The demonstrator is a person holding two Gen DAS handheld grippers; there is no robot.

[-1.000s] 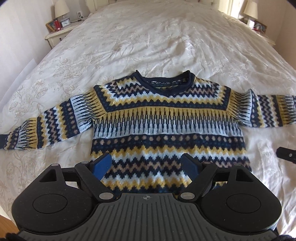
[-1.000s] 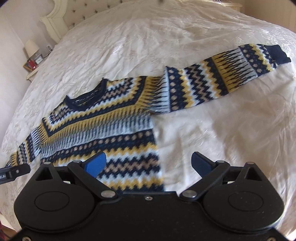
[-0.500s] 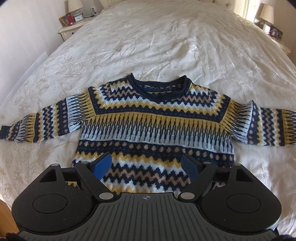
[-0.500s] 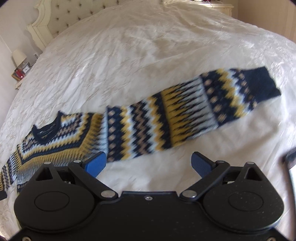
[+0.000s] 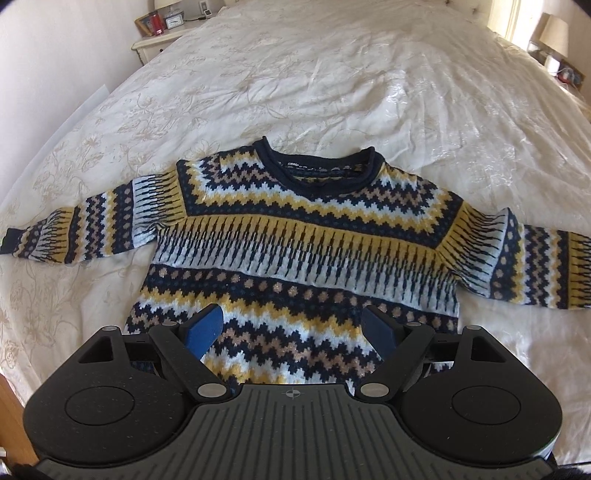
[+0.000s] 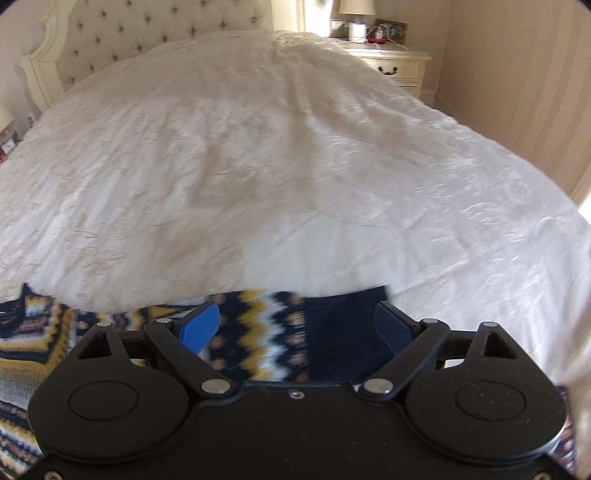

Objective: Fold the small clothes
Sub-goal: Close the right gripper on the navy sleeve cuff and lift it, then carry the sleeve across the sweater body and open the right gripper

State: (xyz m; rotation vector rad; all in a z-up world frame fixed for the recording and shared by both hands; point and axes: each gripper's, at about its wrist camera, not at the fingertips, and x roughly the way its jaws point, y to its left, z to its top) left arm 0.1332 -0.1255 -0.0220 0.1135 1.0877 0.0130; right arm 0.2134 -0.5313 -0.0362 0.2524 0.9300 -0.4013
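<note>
Right gripper (image 6: 295, 326), jaws spread, sits right over the sleeve cuff (image 6: 343, 332), sleeve running left toward sweater (image 5: 295, 240); left gripper (image 5: 291, 325) spread at hem.

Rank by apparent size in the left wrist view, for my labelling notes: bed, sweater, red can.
1. bed
2. sweater
3. red can, though it sits far off, so distance shrinks it.

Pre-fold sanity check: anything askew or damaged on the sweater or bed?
Nothing stands out. The sweater lies flat, face up on the bedspread, sleeves spread. Both grippers are open; the right gripper sits over the navy cuff.
</note>
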